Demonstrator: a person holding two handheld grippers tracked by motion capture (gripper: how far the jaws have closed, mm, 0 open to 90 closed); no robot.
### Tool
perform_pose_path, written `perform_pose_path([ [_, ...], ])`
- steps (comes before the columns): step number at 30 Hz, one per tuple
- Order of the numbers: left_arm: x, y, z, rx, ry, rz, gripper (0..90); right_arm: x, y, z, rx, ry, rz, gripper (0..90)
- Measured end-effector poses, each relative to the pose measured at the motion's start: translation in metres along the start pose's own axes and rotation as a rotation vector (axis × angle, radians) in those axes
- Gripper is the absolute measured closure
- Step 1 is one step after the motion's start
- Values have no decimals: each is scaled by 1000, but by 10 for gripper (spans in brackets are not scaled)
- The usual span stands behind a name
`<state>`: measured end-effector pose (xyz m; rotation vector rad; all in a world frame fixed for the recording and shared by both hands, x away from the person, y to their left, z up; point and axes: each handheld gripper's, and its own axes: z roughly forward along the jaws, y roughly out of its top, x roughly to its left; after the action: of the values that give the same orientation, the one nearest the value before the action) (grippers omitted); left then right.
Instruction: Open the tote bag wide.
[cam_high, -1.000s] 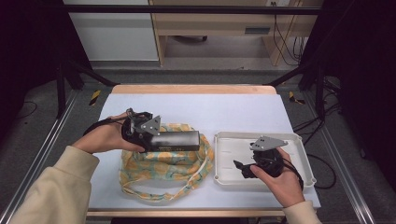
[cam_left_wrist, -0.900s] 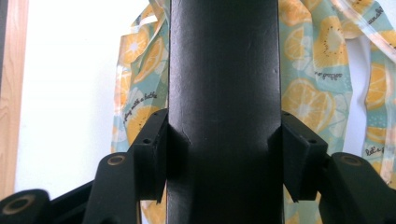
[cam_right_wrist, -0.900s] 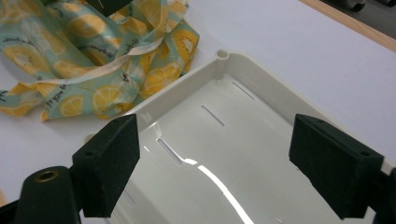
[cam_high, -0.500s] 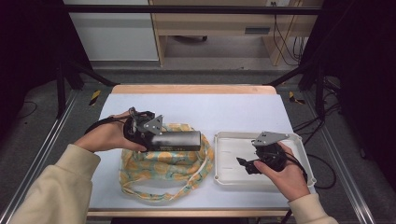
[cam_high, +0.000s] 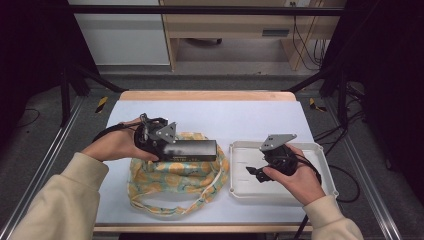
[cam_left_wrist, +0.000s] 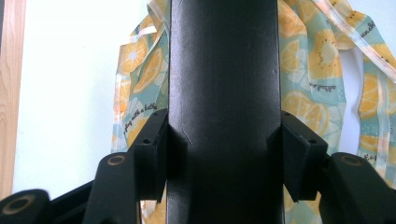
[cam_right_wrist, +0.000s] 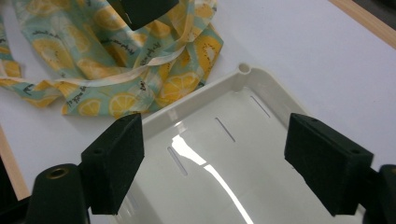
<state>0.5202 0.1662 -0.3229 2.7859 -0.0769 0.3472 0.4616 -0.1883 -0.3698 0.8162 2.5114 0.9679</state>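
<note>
My left claw clamps the long black box over the lemon-print cloth; my empty right claw gapes above the white plastic tray. Loosening would drop the box.

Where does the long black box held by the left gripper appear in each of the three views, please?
High view: the black box lies left of centre, above the lemon-print cloth, clamped in the left gripper.
Left gripper view: it runs up the middle between the jaws.
Right gripper view: its end pokes in at the top edge.
Shared landmark: the lemon-print cloth.
</note>
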Motion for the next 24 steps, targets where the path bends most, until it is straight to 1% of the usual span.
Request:
perform_pose_path([
  [2,1,3,0,-5,1,1,430,-2,2,0,0,15,-6,190],
  [3,1,5,-1,-11,1,8,430,-3,3,1,1,18,-8,190],
  [4,1,6,0,-17,-3,3,430,-4,4,1,-1,21,-9,190],
  [5,1,7,0,-17,-3,7,430,-4,5,0,1,21,-13,190],
  [8,1,11,3,-12,-2,1,430,-4,8,-1,8,20,-26,204],
  [9,1,13,4,-9,-4,7,429,-4,9,-1,12,20,-27,207],
  [11,0,16,5,-17,-7,7,430,-5,12,-2,17,20,-41,225],
  [14,1,21,8,-14,-9,12,430,-4,16,-4,23,19,-69,238],
  [17,1,26,10,-11,-14,15,430,-4,21,-6,36,23,-95,238],
  [19,0,29,12,-11,-18,12,430,-3,25,-6,43,24,-98,237],
  [24,-1,36,16,-9,-26,14,430,-2,32,-6,73,30,-135,217],
])
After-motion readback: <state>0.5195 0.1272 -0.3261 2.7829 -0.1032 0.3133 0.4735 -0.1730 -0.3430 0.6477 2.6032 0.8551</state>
